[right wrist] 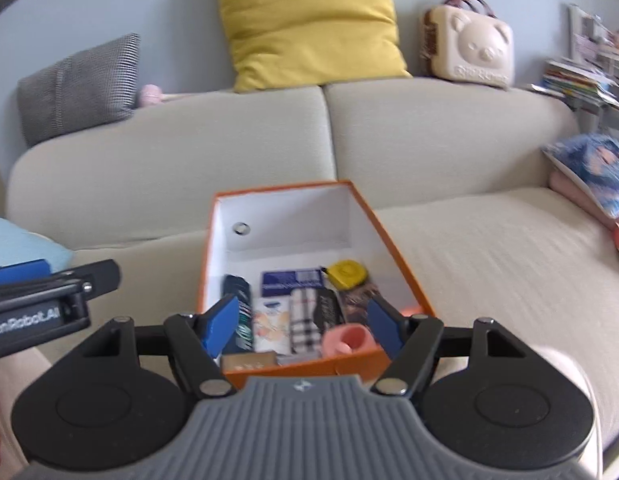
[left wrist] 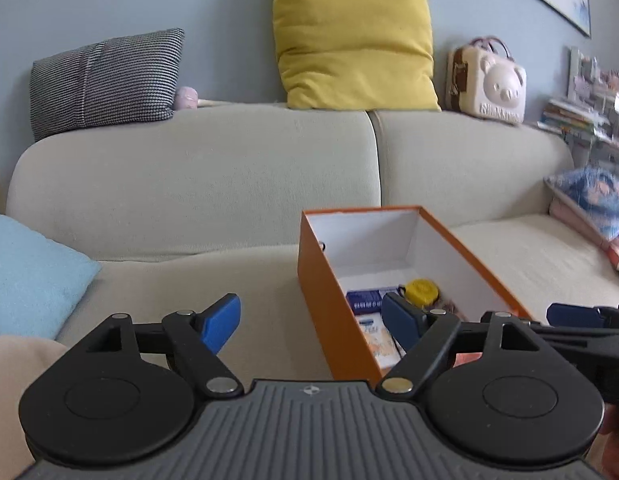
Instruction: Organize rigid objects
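An open orange box [right wrist: 393, 248] with white inside walls sits on the beige sofa seat; it also shows in the left wrist view [left wrist: 325, 304]. Inside lie a yellow tape measure [right wrist: 346, 271], a blue carton [right wrist: 291, 282], a dark can [right wrist: 239, 300], a plaid item [right wrist: 303, 320], a pink cup [right wrist: 349, 340] and other small packs. My right gripper [right wrist: 303, 326] is open and empty, just above the box's near end. My left gripper [left wrist: 311, 322] is open and empty, straddling the box's left wall. The yellow tape measure [left wrist: 420, 290] also shows in the left wrist view.
The sofa back [right wrist: 169, 168] rises behind the box. A yellow cushion [right wrist: 309, 20], a houndstooth cushion [right wrist: 79, 88] and a bear-face case [right wrist: 469, 46] rest on top. A light blue pillow [left wrist: 29, 276] lies left; books and a printed bag [right wrist: 593, 168] lie right.
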`<state>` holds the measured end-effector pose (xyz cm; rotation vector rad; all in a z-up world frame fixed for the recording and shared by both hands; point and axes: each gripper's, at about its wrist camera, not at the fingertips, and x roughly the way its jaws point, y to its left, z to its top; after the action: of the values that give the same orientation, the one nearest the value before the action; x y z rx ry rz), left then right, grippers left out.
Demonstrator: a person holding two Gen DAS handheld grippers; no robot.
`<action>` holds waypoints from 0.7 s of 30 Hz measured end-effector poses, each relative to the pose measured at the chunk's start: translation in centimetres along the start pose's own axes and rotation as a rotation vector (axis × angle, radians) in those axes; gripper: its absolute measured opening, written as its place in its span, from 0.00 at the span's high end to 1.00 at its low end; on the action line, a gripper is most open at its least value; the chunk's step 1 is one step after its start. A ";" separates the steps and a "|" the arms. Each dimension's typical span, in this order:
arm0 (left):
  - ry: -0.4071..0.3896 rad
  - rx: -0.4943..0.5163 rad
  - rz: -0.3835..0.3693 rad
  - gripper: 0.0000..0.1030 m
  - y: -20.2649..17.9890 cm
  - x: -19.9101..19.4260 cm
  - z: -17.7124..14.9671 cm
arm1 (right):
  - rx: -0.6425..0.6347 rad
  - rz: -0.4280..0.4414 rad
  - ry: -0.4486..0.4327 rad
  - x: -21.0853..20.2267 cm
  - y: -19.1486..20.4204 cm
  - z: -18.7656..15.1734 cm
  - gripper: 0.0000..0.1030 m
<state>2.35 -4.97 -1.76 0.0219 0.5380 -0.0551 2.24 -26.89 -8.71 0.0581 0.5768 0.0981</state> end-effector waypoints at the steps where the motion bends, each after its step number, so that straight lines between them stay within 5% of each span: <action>1: 0.008 0.005 0.003 0.08 -0.3 0.2 -0.5 | 0.012 -0.002 0.003 0.2 -0.2 -0.4 0.30; 21: 0.090 0.006 0.048 0.08 1.2 1.8 -1.4 | -0.026 0.018 0.019 2.8 -0.6 -2.1 0.29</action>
<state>3.24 -3.78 -3.82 0.0434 0.6272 -0.0087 3.46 -27.09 -12.00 0.0367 0.5935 0.1236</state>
